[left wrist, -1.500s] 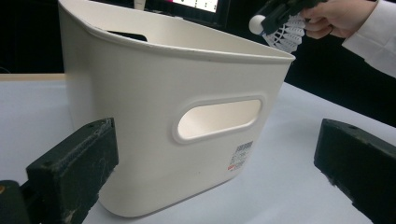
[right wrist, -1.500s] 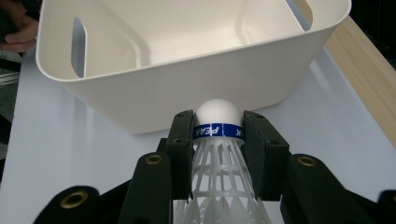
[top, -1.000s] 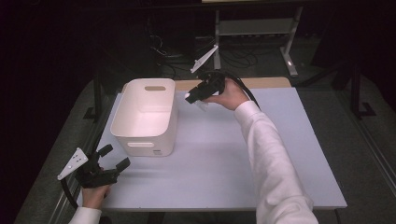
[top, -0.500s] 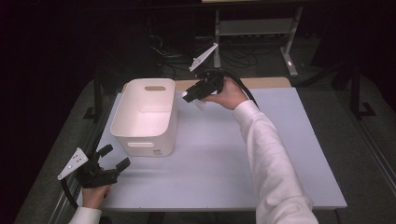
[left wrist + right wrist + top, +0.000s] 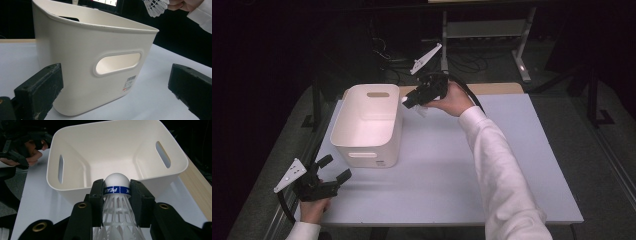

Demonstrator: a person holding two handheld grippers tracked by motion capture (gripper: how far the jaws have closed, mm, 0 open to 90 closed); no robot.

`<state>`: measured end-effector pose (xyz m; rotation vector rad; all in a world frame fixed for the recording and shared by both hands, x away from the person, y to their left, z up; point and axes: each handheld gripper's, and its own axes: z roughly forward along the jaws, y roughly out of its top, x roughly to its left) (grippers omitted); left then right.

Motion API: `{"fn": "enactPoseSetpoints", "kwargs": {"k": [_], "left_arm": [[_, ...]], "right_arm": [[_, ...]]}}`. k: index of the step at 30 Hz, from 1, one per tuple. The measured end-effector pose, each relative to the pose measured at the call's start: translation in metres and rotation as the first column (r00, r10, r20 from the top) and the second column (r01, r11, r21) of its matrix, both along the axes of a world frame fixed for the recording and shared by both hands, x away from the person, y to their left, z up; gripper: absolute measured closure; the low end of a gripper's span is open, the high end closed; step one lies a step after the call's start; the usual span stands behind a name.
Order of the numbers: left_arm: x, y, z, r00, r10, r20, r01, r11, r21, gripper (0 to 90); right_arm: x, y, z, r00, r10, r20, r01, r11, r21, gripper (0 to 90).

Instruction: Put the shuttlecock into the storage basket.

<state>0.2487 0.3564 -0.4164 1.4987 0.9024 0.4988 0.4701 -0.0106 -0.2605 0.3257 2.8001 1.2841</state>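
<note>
Right gripper view: claw [image 5: 116,195] clamps shuttlecock [image 5: 117,185].

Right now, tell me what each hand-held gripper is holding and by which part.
The right hand-held gripper holds a white shuttlecock, clamped at the blue-banded cork head. The left hand-held gripper holds nothing; its jaws stand open near the white bin.
</note>
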Motion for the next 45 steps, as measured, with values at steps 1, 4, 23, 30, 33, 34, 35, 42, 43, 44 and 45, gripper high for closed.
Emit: {"fn": "enactPoseSetpoints", "kwargs": {"k": [1, 4, 23, 30, 33, 34, 35, 42, 43, 44, 45], "left_arm": [[0.0, 0.0, 0.0, 1.0, 0.0, 0.003, 0.0, 1.0, 0.002, 0.0], [-0.001, 0.0, 0.0, 1.0, 0.003, -0.005, -0.003, 1.0, -0.004, 0.0], [-0.001, 0.0, 0.0, 1.0, 0.006, -0.001, -0.006, 0.9999, -0.01, 0.0], [-0.001, 0.0, 0.0, 1.0, 0.005, -0.002, -0.005, 1.0, -0.006, 0.0], [-0.001, 0.0, 0.0, 1.0, 0.006, 0.0, -0.006, 0.9999, -0.009, 0.0], [-0.001, 0.0, 0.0, 1.0, 0.007, -0.001, -0.007, 0.9999, -0.011, 0.0], [-0.001, 0.0, 0.0, 1.0, 0.006, -0.001, -0.006, 0.9999, -0.011, 0.0], [-0.001, 0.0, 0.0, 1.0, 0.007, -0.001, -0.007, 0.9999, -0.01, 0.0], [-0.001, 0.0, 0.0, 1.0, 0.007, -0.001, -0.007, 0.9999, -0.009, 0.0], [-0.001, 0.0, 0.0, 1.0, 0.006, 0.0, -0.006, 0.9999, -0.01, 0.0], [-0.001, 0.0, 0.0, 1.0, 0.006, 0.001, -0.006, 0.9999, -0.011, 0.0]], "right_arm": [[0.001, 0.002, 0.0, 0.9998, 0.01, 0.016, -0.01, 1.0, -0.006, 63.9], [-0.001, 0.007, 0.002, 0.9998, 0.018, 0.012, -0.018, 1.0, -0.007, 63.9], [-0.007, 0.029, 0.005, 0.9982, 0.057, 0.02, -0.058, 0.998, 0.04, 63.9], [-0.009, 0.035, 0.008, 0.9974, 0.067, 0.025, -0.069, 0.996, 0.059, 63.9], [-0.009, 0.038, 0.007, 0.9971, 0.072, 0.025, -0.074, 0.995, 0.064, 63.9], [-0.009, 0.04, 0.006, 0.9969, 0.074, 0.026, -0.076, 0.995, 0.065, 64.0], [-0.009, 0.041, 0.005, 0.9971, 0.073, 0.023, -0.074, 0.995, 0.064, 63.9], [-0.009, 0.051, 0.004, 0.9965, 0.082, 0.016, -0.083, 0.993, 0.08, 63.9], [-0.009, 0.052, 0.004, 0.9961, 0.087, 0.016, -0.088, 0.993, 0.082, 63.9], [-0.009, 0.053, 0.004, 0.9959, 0.089, 0.015, -0.09, 0.992, 0.083, 63.9], [-0.01, 0.055, 0.004, 0.9961, 0.087, 0.014, -0.088, 0.992, 0.087, 64.0]]}}
